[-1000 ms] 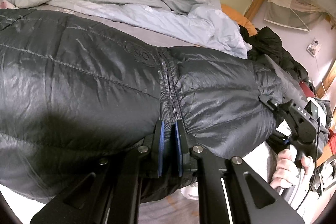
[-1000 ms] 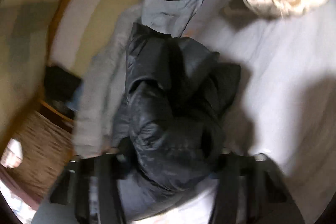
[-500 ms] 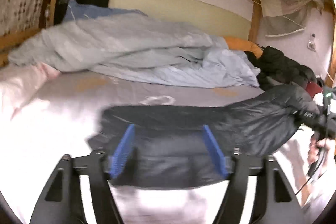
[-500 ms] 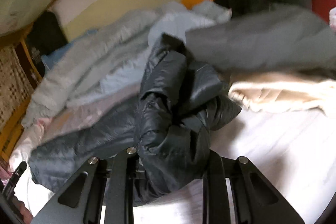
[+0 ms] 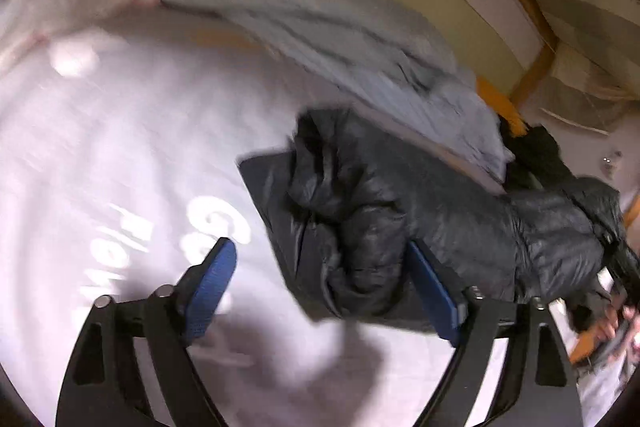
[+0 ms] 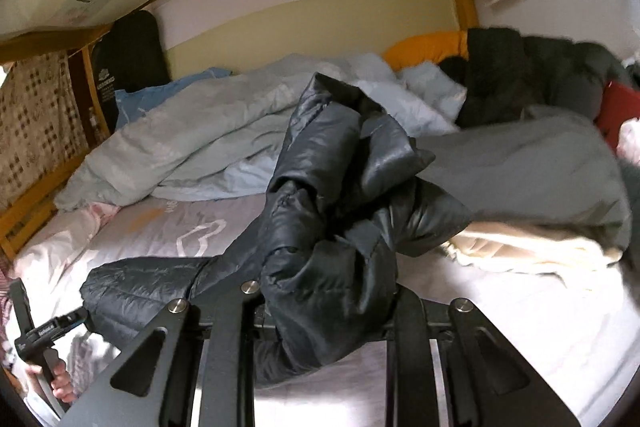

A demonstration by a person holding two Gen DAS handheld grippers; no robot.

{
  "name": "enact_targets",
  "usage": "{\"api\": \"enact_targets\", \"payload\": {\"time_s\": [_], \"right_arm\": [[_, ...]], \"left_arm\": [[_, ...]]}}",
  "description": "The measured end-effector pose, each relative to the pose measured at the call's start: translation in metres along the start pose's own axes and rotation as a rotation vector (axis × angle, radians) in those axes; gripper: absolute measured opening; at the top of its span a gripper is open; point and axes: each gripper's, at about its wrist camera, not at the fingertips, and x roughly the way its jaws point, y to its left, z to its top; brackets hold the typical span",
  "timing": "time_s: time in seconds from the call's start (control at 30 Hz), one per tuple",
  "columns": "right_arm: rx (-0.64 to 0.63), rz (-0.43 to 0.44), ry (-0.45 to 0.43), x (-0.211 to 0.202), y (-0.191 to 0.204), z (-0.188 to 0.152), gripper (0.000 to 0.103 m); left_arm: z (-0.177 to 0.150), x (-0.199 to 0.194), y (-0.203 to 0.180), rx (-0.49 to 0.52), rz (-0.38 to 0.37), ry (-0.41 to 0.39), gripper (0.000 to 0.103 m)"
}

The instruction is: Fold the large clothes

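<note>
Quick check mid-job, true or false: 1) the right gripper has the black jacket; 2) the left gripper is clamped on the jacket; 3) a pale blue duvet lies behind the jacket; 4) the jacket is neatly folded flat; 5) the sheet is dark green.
1) The right gripper holds the black jacket. True.
2) The left gripper is clamped on the jacket. False: its jaws are opening, blue pads spread wide and pressing on nothing, though the jacket's edge reaches between them.
3) A pale blue duvet lies behind the jacket. True.
4) The jacket is neatly folded flat. False: it is bunched, one end lifted off the bed.
5) The sheet is dark green. False: it is pale with light print.
</note>
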Motion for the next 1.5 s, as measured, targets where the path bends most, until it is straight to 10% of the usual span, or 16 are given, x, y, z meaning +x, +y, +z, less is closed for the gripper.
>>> {"api": "enact_targets", "payload": {"time_s": [0.23, 0.53, 0.73, 1.03, 1.37, 1.5], "right_arm": [[-0.059, -0.123, -0.008, 0.005, 0.031, 0.022, 0.027], [-0.283, -0.069, -0.161, -0.011, 0.133, 0.021, 0.029], [-0.632, -0.164, -0.271, -0.009, 0.228, -0.015, 0.031], [-0.705, -0.071, -0.231, 0.012, 0.307, -0.064, 0.032], [-0.949, -0.153, -0.336, 0.019, 0.351, -0.155, 0.036], [-0.953, -0.078, -0.298, 0.014, 0.348, -0.170, 0.069]], "left_arm": [[-0.006, 0.003, -0.018, 0.037, -0.003, -0.038, 0.066], [-0.022, -0.014, -0.045, 0.131, 0.076, -0.142, 0.025], [-0.024, -0.020, -0.049, 0.145, 0.067, -0.156, 0.029], [-0.014, -0.064, -0.040, 0.118, 0.081, -0.307, 0.038], [-0.004, -0.097, -0.017, 0.053, 0.162, -0.395, 0.047], [-0.002, -0.099, -0.007, 0.003, 0.152, -0.396, 0.047]]}}
